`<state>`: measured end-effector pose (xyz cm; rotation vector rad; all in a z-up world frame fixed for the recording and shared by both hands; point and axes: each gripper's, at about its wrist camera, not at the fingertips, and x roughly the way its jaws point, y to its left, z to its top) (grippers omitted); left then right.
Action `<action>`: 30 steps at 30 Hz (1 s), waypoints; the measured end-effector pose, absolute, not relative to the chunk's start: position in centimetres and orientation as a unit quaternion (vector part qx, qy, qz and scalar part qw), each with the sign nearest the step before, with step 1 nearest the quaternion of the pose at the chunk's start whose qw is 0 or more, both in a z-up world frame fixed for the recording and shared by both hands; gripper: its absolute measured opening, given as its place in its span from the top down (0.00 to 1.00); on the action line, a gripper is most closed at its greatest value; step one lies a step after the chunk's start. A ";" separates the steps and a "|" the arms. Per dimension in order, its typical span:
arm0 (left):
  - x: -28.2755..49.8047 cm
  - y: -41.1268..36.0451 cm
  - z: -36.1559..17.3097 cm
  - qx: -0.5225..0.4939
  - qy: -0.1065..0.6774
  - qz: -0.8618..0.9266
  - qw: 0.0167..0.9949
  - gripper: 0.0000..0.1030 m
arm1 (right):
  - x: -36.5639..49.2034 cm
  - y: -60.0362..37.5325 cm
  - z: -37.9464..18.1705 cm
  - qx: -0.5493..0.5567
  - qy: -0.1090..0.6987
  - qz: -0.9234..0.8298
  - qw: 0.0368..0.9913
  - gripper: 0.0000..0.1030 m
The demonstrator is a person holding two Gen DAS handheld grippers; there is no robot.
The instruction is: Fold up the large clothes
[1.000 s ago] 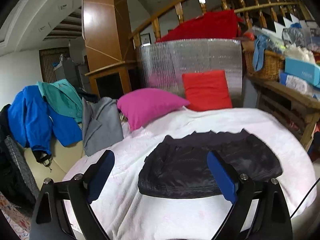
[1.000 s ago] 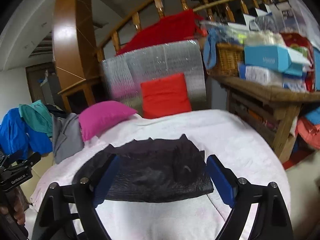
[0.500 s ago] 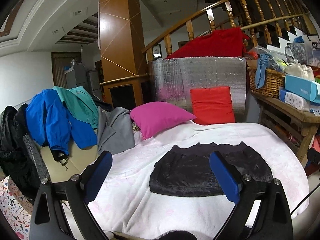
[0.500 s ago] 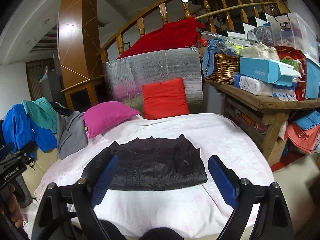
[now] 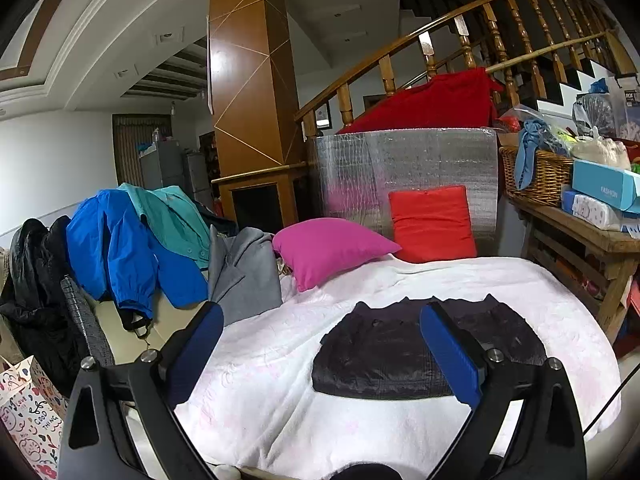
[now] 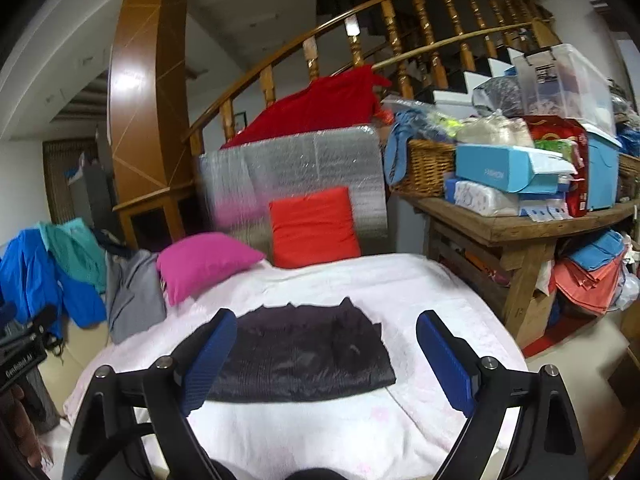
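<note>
Both hand-held grippers (image 5: 324,354) (image 6: 326,356) gape above folded black garment (image 6: 296,356), pillows (image 5: 330,246) behind

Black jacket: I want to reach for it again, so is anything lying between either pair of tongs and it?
Nothing visible. Only bare white blanket lies between the open left tongs, the open right tongs and the black jacket.

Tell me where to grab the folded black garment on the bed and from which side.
Grip the black garment at its near straight edge, coming in low from the bed's near side. It lies flat and folded, so that edge probably offers stacked layers to pinch together. Both the left gripper and right gripper are open and apart from it.
</note>
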<state>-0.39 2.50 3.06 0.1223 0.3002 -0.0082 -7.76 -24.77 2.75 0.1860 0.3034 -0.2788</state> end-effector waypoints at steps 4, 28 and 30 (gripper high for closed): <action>-0.3 2.5 3.0 0.062 0.151 -0.004 0.987 0.04 | -8.7 -25.5 3.7 0.102 0.130 -0.145 0.975 0.10; -0.8 2.6 3.5 0.054 0.147 -0.010 0.988 0.04 | -19.4 -25.2 8.9 0.115 -0.104 -0.155 0.976 0.00; -1.1 2.6 3.7 0.054 0.144 -0.011 0.988 0.04 | -20.1 -24.6 9.2 0.104 -0.121 -0.153 0.975 0.00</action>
